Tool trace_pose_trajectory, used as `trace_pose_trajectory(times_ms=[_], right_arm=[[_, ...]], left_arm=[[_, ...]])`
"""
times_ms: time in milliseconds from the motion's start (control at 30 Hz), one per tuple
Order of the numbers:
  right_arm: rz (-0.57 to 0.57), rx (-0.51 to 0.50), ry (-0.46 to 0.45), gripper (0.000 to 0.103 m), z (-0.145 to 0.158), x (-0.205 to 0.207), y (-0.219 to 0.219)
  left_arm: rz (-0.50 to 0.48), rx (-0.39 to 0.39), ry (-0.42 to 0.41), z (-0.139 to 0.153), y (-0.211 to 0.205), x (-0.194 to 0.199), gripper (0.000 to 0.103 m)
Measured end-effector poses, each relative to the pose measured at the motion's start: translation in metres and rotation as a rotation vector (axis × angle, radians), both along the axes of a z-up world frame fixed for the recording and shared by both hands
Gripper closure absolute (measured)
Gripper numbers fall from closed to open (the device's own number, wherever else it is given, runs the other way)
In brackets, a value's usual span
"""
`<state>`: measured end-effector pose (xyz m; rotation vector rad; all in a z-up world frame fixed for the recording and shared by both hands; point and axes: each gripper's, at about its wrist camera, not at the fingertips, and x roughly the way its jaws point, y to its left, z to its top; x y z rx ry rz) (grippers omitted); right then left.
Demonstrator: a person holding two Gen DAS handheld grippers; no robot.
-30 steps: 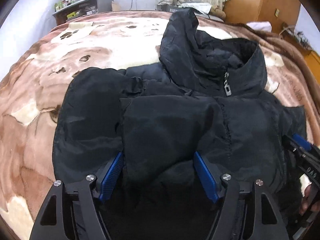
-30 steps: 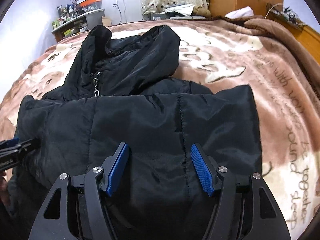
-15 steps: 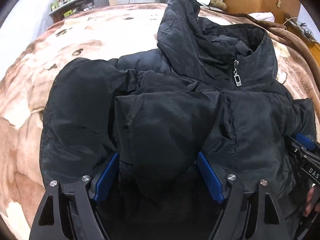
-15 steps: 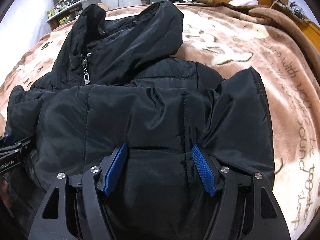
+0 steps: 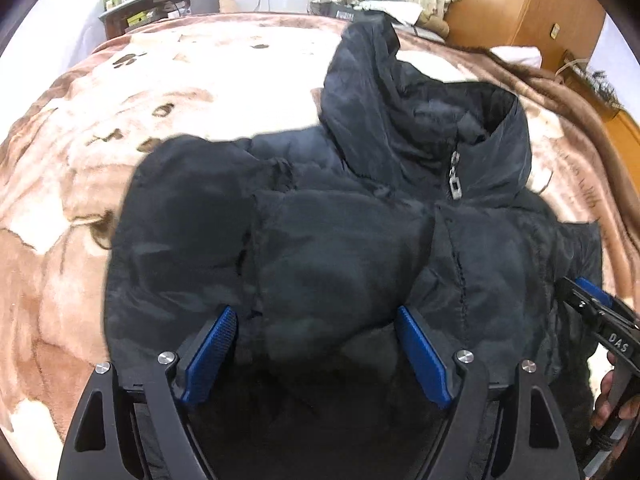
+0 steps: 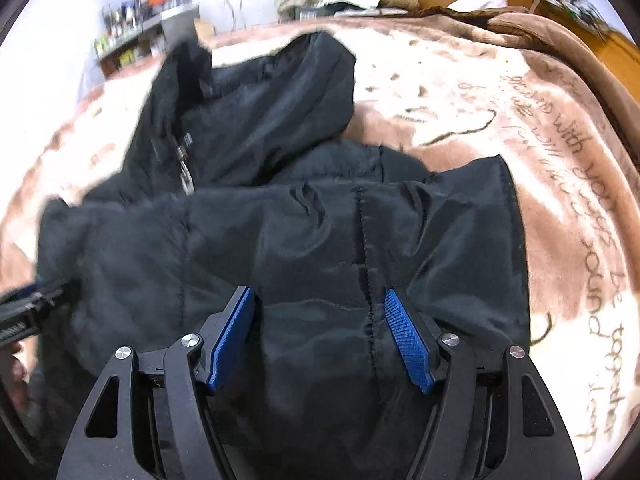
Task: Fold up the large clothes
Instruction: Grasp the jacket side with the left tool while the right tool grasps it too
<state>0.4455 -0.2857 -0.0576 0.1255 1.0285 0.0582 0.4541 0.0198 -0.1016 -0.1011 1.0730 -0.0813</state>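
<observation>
On the left, the left tongs (image 5: 316,344) straddle a thick fold of the black jacket (image 5: 340,248). Their jaws have just been opening, and the bunched padding still bulges between the blue pads (image 5: 210,354), so I cannot tell whether they still pinch it. To the right, the right tongs (image 6: 320,336) stand wide over the same near hem with fabric filling the gap; grip or release is equally unclear. The jacket lies on the bed (image 5: 132,92), hem at the near edge, hood (image 5: 396,96) toward the far edge, its long axis running straight away from both tongs. Both hands sit equally near the hem, so the next fold likely carries it toward the hood.
</observation>
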Motion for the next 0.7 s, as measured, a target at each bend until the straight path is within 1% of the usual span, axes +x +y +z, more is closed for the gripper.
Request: trace_pose_trajectory(times_ms=[33,67,133,167,233,300,367,400,433,467,500,567,633,700], right_arm=[[-0.014,0.032,-0.019,0.035,0.007,-0.003,-0.006],[-0.021,0.048,-0.034,0.035,0.012,-0.006,-0.011],[-0.038,0.063,-0.057,0.035,0.022,-0.006,-0.018],[-0.040,0.073,-0.068,0.035,0.027,-0.004,-0.021],[-0.038,0.095,-0.097,0.035,0.041,0.003,-0.029],[-0.044,0.078,-0.123,0.035,0.055,0.016,-0.034],[-0.035,0.043,-0.134,0.034,0.063,0.029,-0.036],[-0.023,0.029,-0.136,0.032,0.068,0.041,-0.037],[-0.019,0.017,-0.140,0.027,0.072,0.052,-0.038],[-0.029,0.013,-0.150,0.027,0.076,0.064,-0.040],[-0.038,0.019,-0.158,0.027,0.078,0.069,-0.042],[-0.049,0.056,-0.166,0.026,0.081,0.094,-0.046],[-0.050,0.082,-0.152,0.026,0.077,0.114,-0.048],[-0.066,0.096,-0.147,0.026,0.069,0.136,-0.046]], left_arm=[[0.004,-0.007,-0.006,0.005,0.002,-0.001,0.021],[0.003,-0.031,-0.007,0.013,0.006,-0.002,0.021],[-0.006,-0.057,-0.015,0.023,0.009,-0.002,0.021],[-0.011,-0.063,-0.021,0.030,0.010,0.000,0.021],[-0.017,-0.050,-0.037,0.045,0.014,0.011,0.021],[-0.008,-0.047,-0.054,0.058,0.017,0.029,0.021],[-0.007,-0.063,-0.059,0.066,0.021,0.045,0.021],[0.010,-0.061,-0.063,0.071,0.023,0.059,0.021],[0.014,-0.062,-0.065,0.073,0.024,0.067,0.021],[0.014,-0.072,-0.064,0.076,0.024,0.078,0.021],[0.015,-0.098,-0.058,0.078,0.024,0.093,0.021],[0.026,-0.140,-0.055,0.077,0.026,0.110,0.019],[0.038,-0.141,-0.047,0.071,0.019,0.133,0.019],[0.016,-0.133,-0.037,0.064,0.009,0.153,0.019]])
